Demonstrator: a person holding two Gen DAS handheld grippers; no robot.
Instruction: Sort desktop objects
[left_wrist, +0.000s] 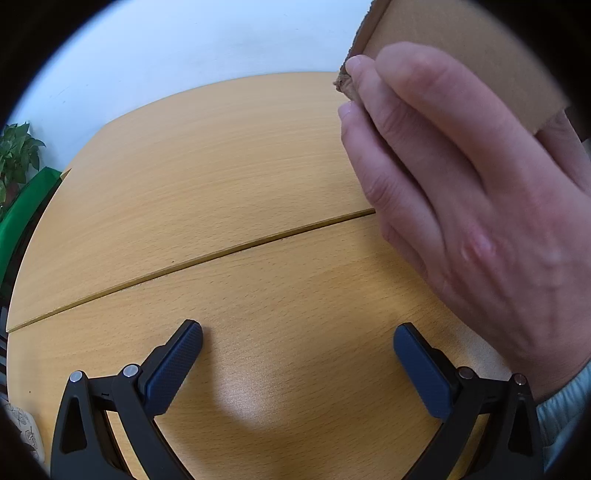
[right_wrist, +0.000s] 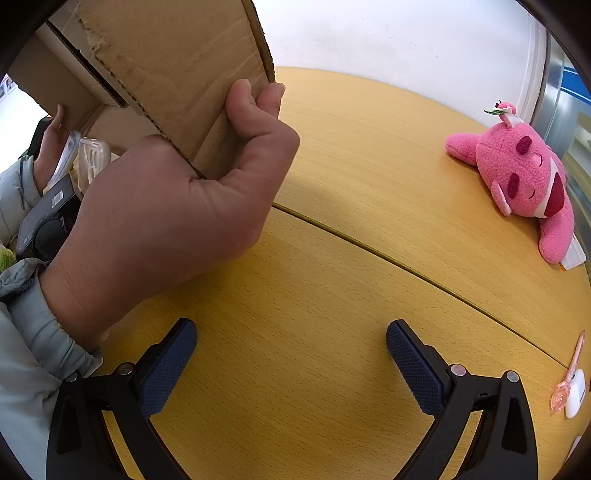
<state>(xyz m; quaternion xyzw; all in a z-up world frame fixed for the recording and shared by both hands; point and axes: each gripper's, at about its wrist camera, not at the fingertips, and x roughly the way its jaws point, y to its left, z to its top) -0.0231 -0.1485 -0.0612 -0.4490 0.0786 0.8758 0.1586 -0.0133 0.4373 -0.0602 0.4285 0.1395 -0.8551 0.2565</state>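
Observation:
A cardboard box (right_wrist: 177, 74) is held up above the wooden table (right_wrist: 332, 258) by a person's bare hands (right_wrist: 177, 206). It also shows in the left wrist view (left_wrist: 461, 48), gripped by a hand (left_wrist: 461, 192). Inside the box I see a black box (right_wrist: 44, 218), a clear plastic item (right_wrist: 92, 158) and other things. A pink plush toy (right_wrist: 517, 177) lies at the table's far right. My left gripper (left_wrist: 297, 339) is open and empty over bare table. My right gripper (right_wrist: 291, 339) is open and empty, right of the hand.
A pink spoon (right_wrist: 569, 376) and a white object (right_wrist: 576, 395) lie at the table's right edge. A seam (left_wrist: 184, 266) crosses the tabletop. A green chair (left_wrist: 26, 218) and a plant (left_wrist: 18, 151) stand beyond the left edge. A white wall is behind.

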